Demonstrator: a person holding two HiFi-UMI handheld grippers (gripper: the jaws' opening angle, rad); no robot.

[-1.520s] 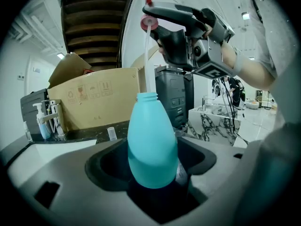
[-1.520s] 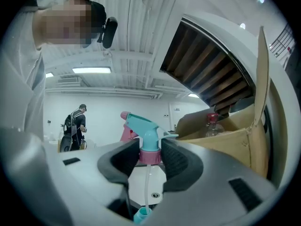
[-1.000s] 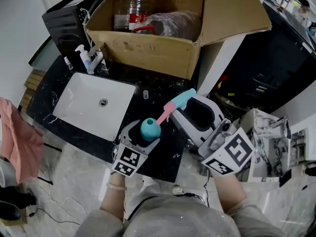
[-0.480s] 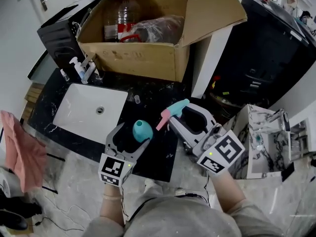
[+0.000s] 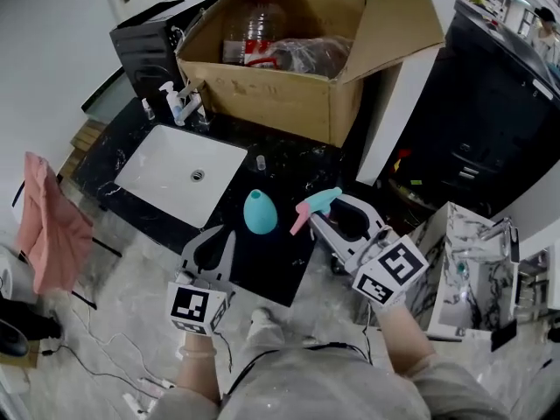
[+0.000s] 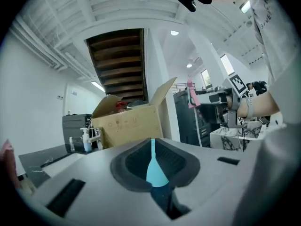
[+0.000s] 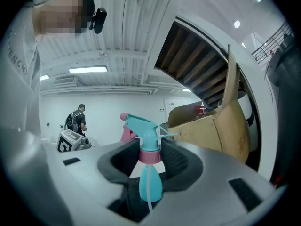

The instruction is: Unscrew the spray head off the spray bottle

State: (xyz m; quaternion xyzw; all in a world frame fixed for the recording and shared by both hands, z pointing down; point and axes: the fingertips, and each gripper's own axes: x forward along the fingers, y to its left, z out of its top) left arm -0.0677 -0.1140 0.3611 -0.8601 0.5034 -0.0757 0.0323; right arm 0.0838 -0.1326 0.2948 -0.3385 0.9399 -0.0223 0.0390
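The teal spray bottle [image 5: 260, 213] stands up on the black counter [image 5: 273, 268], just to the right of the white sink [image 5: 179, 175]. It has no top on it.

The spray head [image 5: 315, 205] is off the bottle. It is teal with a pink trigger and a pink ring. It is up in the air, farther right of the sink than the bottle is. It is near the bottle but not touching it. The right gripper [image 5: 327, 215] is clamped on it. In the right gripper view, the two jaws squeeze the spray head [image 7: 143, 131] at its pink ring, and a thin tube hangs down from it.

The left gripper [image 5: 220, 234] is at the near right corner of the sink, a little apart from the bottle. Its jaws are closing and are almost together. Nothing is between them. In the left gripper view, only a thin strip of the teal bottle [image 6: 154, 171] shows through the narrow gap, out past the jaw tips.

A big open cardboard box [image 5: 289, 103] sits behind the sink. A soap pump bottle [image 5: 171, 101] stands at the sink's far edge. A pink cloth [image 5: 52, 234] hangs to the left of the sink
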